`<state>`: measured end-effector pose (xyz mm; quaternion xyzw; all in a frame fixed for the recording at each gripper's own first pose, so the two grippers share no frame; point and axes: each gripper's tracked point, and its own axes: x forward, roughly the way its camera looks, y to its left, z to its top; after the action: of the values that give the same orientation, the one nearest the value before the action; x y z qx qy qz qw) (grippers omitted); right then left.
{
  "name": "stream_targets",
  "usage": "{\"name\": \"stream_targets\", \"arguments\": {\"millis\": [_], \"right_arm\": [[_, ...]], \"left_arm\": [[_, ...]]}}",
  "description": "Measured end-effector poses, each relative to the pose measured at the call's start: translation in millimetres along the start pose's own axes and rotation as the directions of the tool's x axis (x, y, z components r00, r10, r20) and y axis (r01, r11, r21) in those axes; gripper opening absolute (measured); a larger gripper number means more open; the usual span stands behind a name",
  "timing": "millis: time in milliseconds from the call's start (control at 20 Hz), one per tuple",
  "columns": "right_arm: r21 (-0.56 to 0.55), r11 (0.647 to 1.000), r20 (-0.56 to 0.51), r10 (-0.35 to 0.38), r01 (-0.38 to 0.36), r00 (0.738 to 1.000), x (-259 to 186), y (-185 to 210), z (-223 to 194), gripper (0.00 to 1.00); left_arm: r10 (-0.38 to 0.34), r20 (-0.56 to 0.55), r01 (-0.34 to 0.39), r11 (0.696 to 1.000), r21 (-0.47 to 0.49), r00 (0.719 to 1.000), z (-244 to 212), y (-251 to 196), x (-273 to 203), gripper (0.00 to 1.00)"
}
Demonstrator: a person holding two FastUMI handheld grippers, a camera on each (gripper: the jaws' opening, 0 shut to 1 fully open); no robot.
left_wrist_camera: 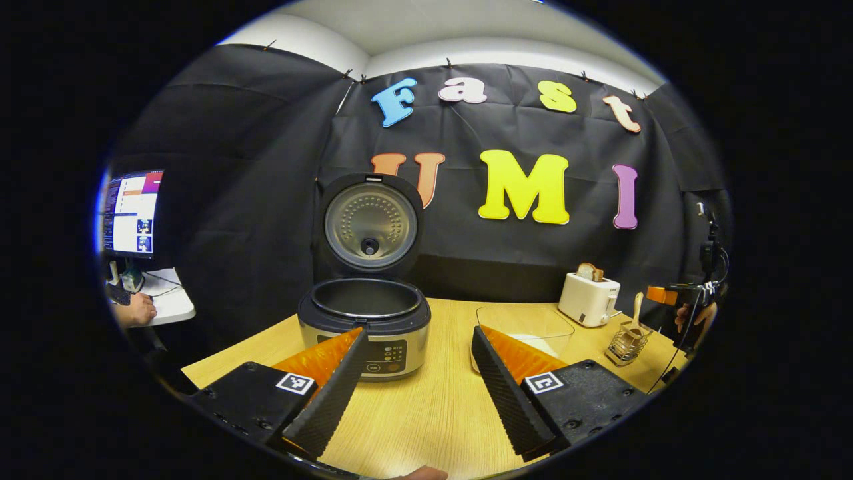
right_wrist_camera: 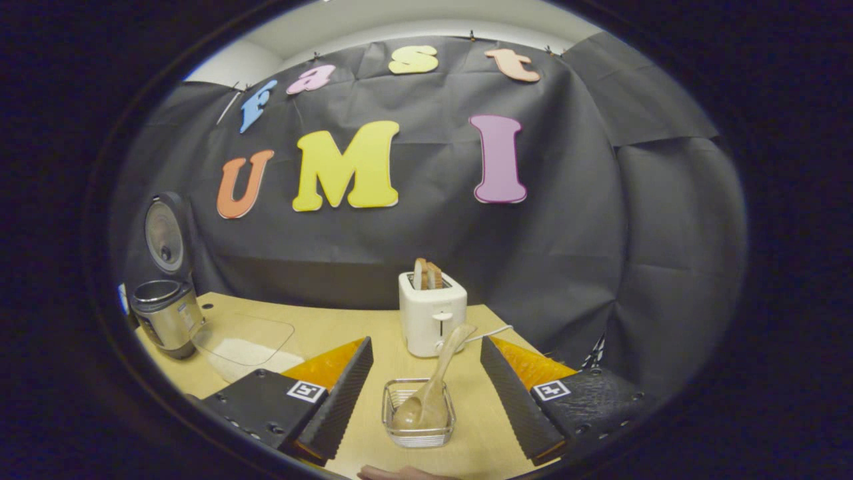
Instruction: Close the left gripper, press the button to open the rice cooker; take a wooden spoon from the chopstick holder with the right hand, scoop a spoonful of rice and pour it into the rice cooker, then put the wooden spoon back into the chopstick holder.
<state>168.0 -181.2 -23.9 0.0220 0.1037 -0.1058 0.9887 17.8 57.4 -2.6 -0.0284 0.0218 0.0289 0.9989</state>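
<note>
My right gripper [right_wrist_camera: 426, 393] spread wide, holding nothing; wooden spoon [right_wrist_camera: 433, 387] in wire chopstick holder [right_wrist_camera: 418, 427] sits between its fingers, untouched. My left gripper [left_wrist_camera: 418, 380] also wide; rice cooker [left_wrist_camera: 365, 323], lid up, just ahead.

I see a white toaster [right_wrist_camera: 432, 321] holding bread slices [right_wrist_camera: 428, 274] at the wooden counter's [left_wrist_camera: 433, 407] back, and a lit monitor [left_wrist_camera: 130, 213] over a white side desk [left_wrist_camera: 170, 300].
</note>
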Motion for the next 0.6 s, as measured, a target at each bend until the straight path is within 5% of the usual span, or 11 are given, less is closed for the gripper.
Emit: {"name": "stream_targets", "arguments": {"millis": [500, 600], "right_arm": [[0.054, 0.999, -0.270, 0.010, 0.005, 0.963, 108, -12, -43, 0.94], [0.053, 0.999, -0.309, 0.016, 0.000, 0.951, 119, -10, -52, 0.82]], "left_arm": [[0.024, -0.048, -0.022, 0.999, 0.035, 0.999, -18, 3, 11, 0.99], [0.032, -0.056, -0.029, 0.999, 0.045, 0.998, -17, 5, 8, 0.99]]}}
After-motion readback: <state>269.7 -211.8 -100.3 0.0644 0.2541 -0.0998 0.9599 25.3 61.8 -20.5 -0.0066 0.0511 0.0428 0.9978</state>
